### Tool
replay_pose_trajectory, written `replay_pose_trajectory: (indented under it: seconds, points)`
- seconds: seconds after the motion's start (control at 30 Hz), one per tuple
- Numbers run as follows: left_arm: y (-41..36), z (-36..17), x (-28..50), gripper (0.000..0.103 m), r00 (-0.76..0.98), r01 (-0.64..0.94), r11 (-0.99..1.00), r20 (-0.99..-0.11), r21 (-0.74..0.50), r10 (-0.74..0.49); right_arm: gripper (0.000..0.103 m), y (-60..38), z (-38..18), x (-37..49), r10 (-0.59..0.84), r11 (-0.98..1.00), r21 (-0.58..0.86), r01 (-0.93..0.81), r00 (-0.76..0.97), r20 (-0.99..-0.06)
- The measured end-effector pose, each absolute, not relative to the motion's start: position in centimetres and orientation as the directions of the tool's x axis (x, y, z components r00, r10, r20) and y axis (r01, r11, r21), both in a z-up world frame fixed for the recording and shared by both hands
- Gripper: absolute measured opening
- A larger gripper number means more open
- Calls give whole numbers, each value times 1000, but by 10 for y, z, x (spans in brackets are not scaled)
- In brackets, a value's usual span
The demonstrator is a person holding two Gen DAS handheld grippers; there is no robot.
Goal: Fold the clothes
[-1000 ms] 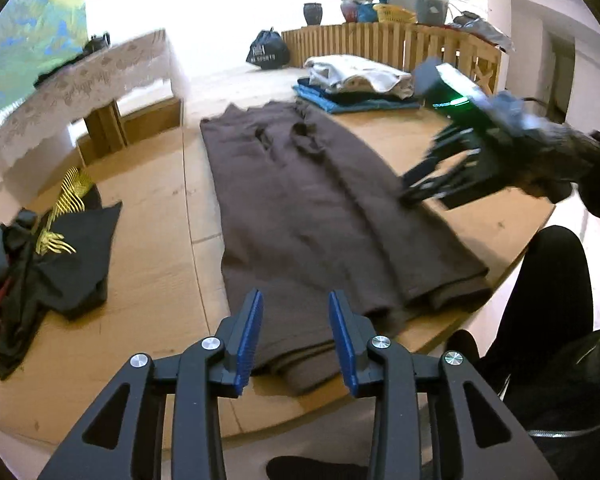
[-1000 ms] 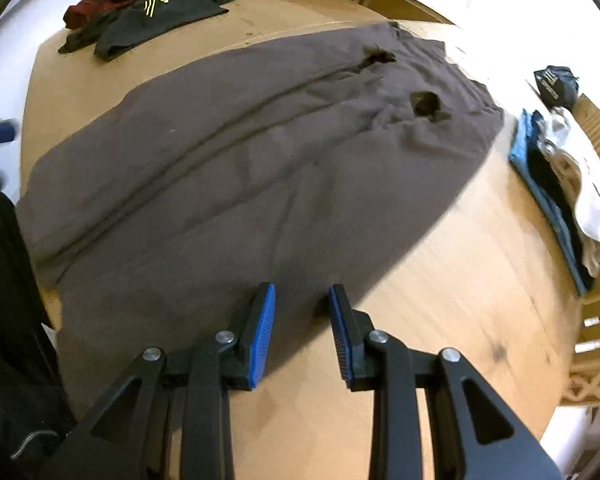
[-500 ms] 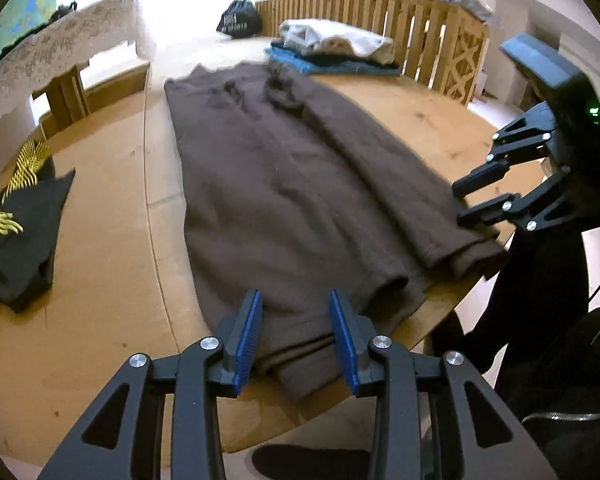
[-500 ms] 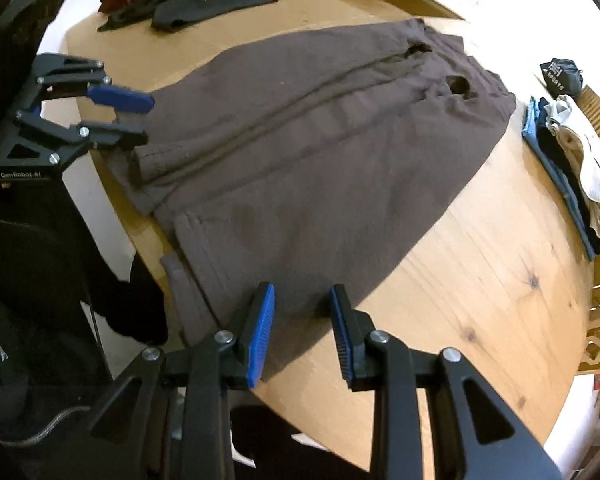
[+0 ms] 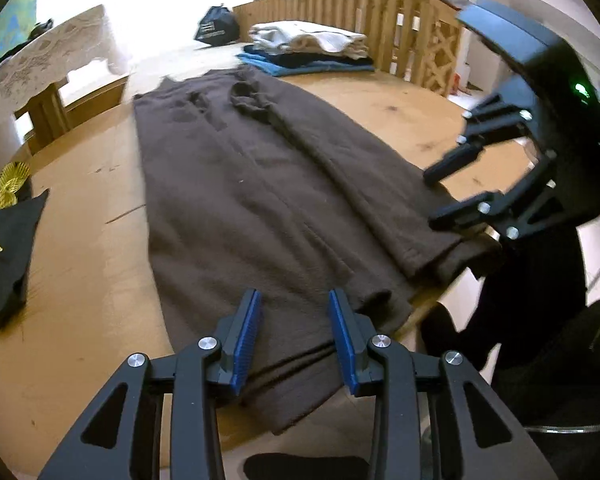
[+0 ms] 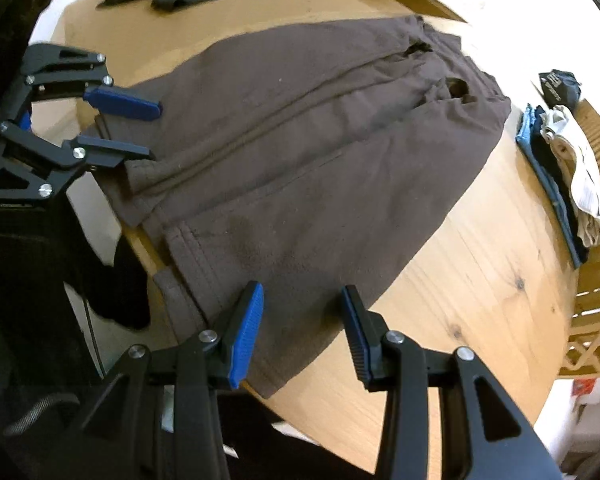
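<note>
Brown trousers [image 5: 256,200] lie flat along the wooden tabletop [image 5: 80,264], hems at the near edge directly ahead of both tools. Left tool [image 5: 294,340] released, fingers spread over the hem, gripping nothing. Right tool [image 6: 302,332] likewise released above the adjacent hem corner.

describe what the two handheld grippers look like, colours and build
Both are matte black linkage frames with triangular cut-outs and silver pivot screws. The left gripper and right gripper each carry two fingers faced with ribbed blue pads. The right gripper's boxy black body shows a green light.
</note>
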State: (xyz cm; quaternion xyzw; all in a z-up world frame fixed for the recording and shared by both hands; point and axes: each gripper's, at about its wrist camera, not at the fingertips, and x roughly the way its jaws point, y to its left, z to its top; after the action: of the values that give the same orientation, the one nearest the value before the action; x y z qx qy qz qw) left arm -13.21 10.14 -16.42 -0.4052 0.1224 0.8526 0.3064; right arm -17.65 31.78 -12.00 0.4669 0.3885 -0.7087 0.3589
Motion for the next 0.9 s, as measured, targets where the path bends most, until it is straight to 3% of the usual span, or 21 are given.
replay_pose_trajectory:
  seconds: [0.13,0.23,0.33,0.57,0.67,0.73,0.9]
  points:
    - [115,-156,-123,33,-429,-658,-749,-779,-78,458,40,326,-102,-189,-143,-406,-138,903,-212,-967]
    - [104,-130,-134,34,-434,-658,-746,-758,-103,487,36,333,-66,-242,-288,-536,-61,842,-251,-924]
    - [90,-99,-168,35,-508,-634,-773,-737,-30,445,7,344,-43,-314,-376,-700,15,714,-351,-857]
    - [87,-69,-305,34,-601,-580,-809,-720,94,347,7,341,-58,-453,-394,-843,127,522,-441,-806]
    - [97,-81,-358,34,-578,-588,-807,-729,60,367,7,339,-73,-490,-401,-862,172,477,-434,-807]
    - [106,-90,-378,34,-593,-590,-799,-734,117,331,7,335,-81,-508,-404,-869,187,457,-440,-802]
    - [121,-121,-424,34,-571,-609,-784,-754,125,324,7,314,-105,-542,-401,-863,179,473,-424,-812]
